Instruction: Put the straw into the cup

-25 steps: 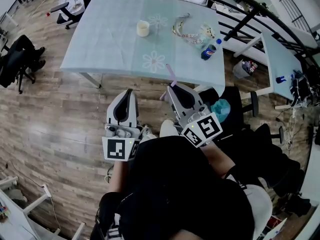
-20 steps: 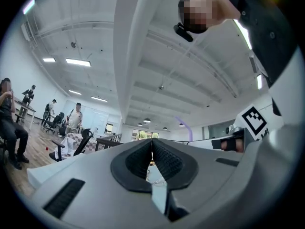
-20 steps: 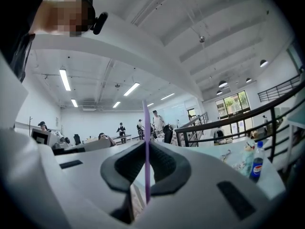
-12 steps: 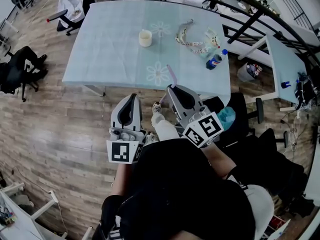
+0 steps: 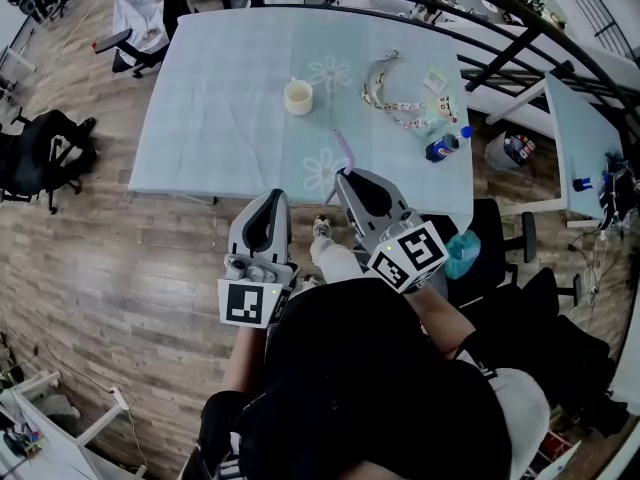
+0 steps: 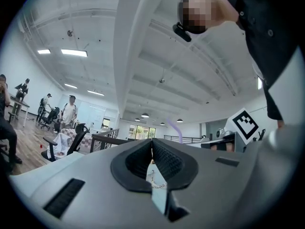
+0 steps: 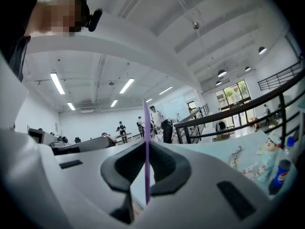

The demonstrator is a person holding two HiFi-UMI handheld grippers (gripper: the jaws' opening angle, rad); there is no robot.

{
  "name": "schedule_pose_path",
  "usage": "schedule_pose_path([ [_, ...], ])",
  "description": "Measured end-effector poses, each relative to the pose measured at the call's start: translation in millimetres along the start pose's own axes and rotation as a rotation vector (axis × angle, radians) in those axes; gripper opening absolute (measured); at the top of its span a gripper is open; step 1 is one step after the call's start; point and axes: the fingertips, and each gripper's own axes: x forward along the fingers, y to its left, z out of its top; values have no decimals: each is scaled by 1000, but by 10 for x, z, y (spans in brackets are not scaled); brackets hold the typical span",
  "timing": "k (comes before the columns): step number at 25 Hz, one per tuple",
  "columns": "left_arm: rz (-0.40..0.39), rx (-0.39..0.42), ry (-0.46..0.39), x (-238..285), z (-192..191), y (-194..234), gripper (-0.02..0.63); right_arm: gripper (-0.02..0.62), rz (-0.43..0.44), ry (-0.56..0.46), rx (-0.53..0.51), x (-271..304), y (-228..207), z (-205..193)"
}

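Note:
A small cream cup stands upright on the pale blue table, near its middle. My right gripper is at the table's near edge, shut on a thin purple straw that sticks up and out past its tips. In the right gripper view the straw runs upright between the closed jaws of that gripper. My left gripper hangs beside it, short of the table edge; its jaws meet with nothing between them. From the left gripper view the straw shows off to the right.
A beaded cord and small items lie right of the cup, with a blue bottle near the table's right edge. Black railings run behind. A dark office chair stands left, another table right. Wooden floor lies below.
Both grippers have advanced toward the table; the right one with the straw now reaches over its near edge. The cup looks closer. Neither pair of jaws has changed.

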Motion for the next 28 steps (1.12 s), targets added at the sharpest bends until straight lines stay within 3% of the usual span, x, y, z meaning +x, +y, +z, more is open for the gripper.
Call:
schedule_pose_path([
  [10,32,40,20,700,12,375,14,31,5,-3,41,631,-558,149],
  [15,58,30,-40,998,93,510,14,31,13,8,17,881,-805,191],
  [23,73,29,13,1176,-35,763,14,31,-16,-3,15,1178,-980,263],
  [28,44,-7,30,1408,-133,1030,14,31,-51,-3,-10,1465,-1087,305],
])
